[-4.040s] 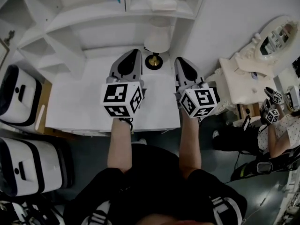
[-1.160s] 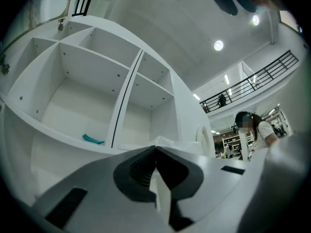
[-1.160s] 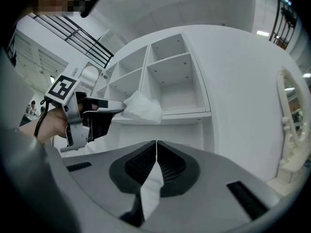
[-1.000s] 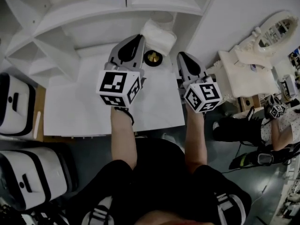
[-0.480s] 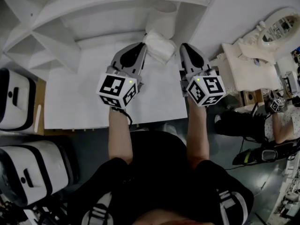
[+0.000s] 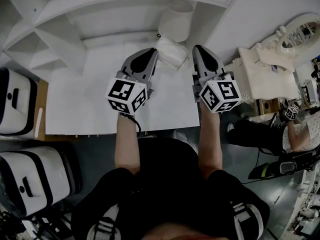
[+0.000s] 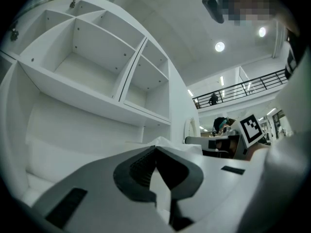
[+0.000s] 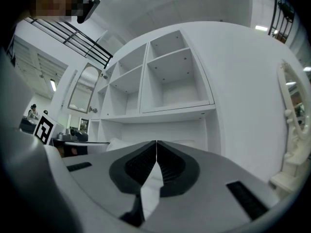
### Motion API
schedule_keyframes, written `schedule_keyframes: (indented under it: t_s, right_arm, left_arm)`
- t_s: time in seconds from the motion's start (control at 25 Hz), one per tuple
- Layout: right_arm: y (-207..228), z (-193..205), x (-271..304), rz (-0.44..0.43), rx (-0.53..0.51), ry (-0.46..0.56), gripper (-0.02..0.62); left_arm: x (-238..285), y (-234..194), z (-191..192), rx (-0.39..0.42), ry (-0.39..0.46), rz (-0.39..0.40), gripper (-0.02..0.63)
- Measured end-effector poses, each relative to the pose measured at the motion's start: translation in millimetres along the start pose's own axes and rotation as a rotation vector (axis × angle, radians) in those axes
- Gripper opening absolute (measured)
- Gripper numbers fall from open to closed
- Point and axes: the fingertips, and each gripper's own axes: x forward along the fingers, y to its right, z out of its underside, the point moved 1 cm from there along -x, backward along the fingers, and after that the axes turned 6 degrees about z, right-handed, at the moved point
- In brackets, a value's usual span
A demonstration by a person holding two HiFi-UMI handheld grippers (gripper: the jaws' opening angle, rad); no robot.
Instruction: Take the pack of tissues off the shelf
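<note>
The pack of tissues (image 6: 172,53), a soft white packet, hangs above the white desk (image 6: 90,99) between my two grippers. My left gripper (image 6: 154,50) is shut on the packet's left edge. In the left gripper view the white wrapping (image 7: 170,143) shows just past the closed tips of that gripper (image 7: 156,148). To the right of the packet is my right gripper (image 6: 196,48), shut with nothing in it. In the right gripper view its jaws (image 8: 156,142) meet at the tip, and the packet (image 8: 116,144) shows to their left.
A white lamp shade (image 6: 176,21) stands just behind the packet. The white shelf unit (image 6: 60,29) rises at the back and left of the desk. A white vanity with an oval mirror (image 6: 270,69) is at the right. White-and-black cases (image 6: 15,101) sit on the floor at left.
The left gripper has carried the packet down and toward me, away from the lamp; the lamp's brass base is now hidden. Four seconds ago the packet lay on the upper shelf.
</note>
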Motion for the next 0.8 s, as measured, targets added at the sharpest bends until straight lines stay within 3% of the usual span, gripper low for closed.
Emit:
schedule_keyframes:
  t_s: [0.8]
  right_arm:
    - [1,-5,11,-0.019,0.002,0.012,0.023]
  left_arm:
    - [3,-10,-11,-0.004,0.028,-0.012,0.012]
